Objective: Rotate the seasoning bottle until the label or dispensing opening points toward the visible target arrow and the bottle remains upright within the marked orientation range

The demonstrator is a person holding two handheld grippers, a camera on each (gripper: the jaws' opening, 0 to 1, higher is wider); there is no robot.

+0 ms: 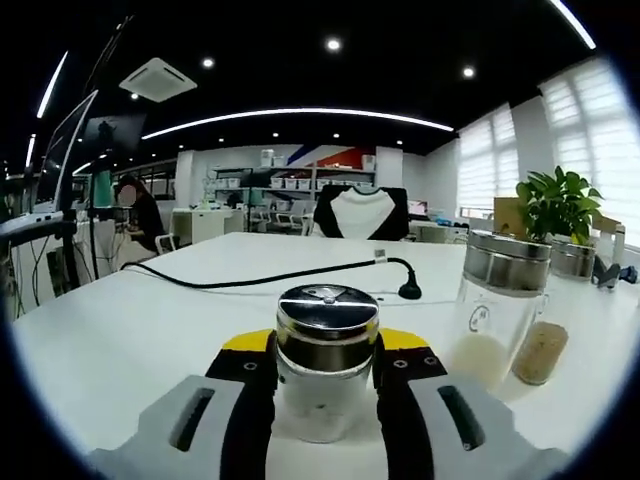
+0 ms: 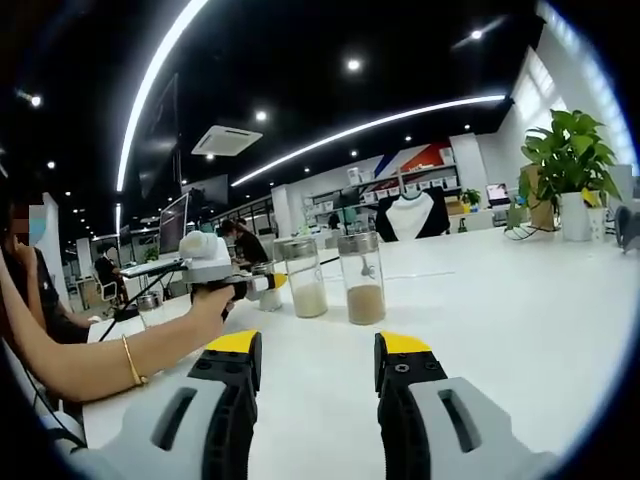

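Seasoning bottle clamped upright on white counter (image 1: 150,330)

Left gripper (image 1: 325,385) fingers (image 1: 250,375) closed on the seasoning bottle (image 1: 325,365): clear glass, shiny steel cap, pale contents, standing upright near the counter edge. Two taller jars (image 1: 500,310) just right. Right gripper (image 2: 315,375) fingers (image 2: 235,365) spread apart, gripping nothing, above bare counter; a hand (image 2: 215,300) holds the left gripper there.

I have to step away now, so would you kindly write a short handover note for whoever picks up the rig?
Left hand-held gripper: shut on the seasoning bottle, upright on the white table, metal cap on top.
Right hand-held gripper: open, holding nothing, above the table, apart from the jars.
Two more jars, one with pale powder, one with brown, stand beside each other.
Done: bottle gripped.
Left: no target arrow is visible; find it, turn the bottle toward it, keep it upright.
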